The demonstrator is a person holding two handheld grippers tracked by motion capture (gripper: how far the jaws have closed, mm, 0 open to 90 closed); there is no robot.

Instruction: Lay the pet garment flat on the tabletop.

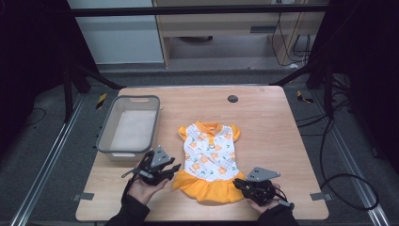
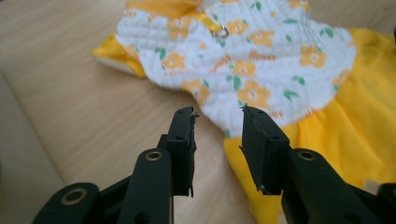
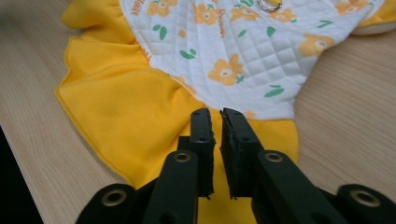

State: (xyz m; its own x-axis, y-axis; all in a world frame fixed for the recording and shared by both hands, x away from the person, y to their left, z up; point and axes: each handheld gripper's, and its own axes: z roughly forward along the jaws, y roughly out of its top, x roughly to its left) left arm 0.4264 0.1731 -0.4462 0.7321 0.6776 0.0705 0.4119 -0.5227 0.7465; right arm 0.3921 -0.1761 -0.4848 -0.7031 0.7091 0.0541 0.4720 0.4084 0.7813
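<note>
Here the dress (image 1: 209,162) lies between 2 tongs (both spread, gripping nothing).

Black gripper (image 1: 175,167) jaws, grey plates, dark sleeves (image 1: 129,212).

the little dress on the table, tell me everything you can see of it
The dress lies flat and spread out on the wooden table, collar away from the person, orange ruffled skirt toward them. Its bodice looks like white quilted fabric printed with orange flowers and green leaves, with an orange collar and short orange sleeves. A small metal ring sits on an orange strip near the collar. It lies right of the grey bin, apart from it. Nothing grips it; whether anything but the table touches it cannot be told.
</note>
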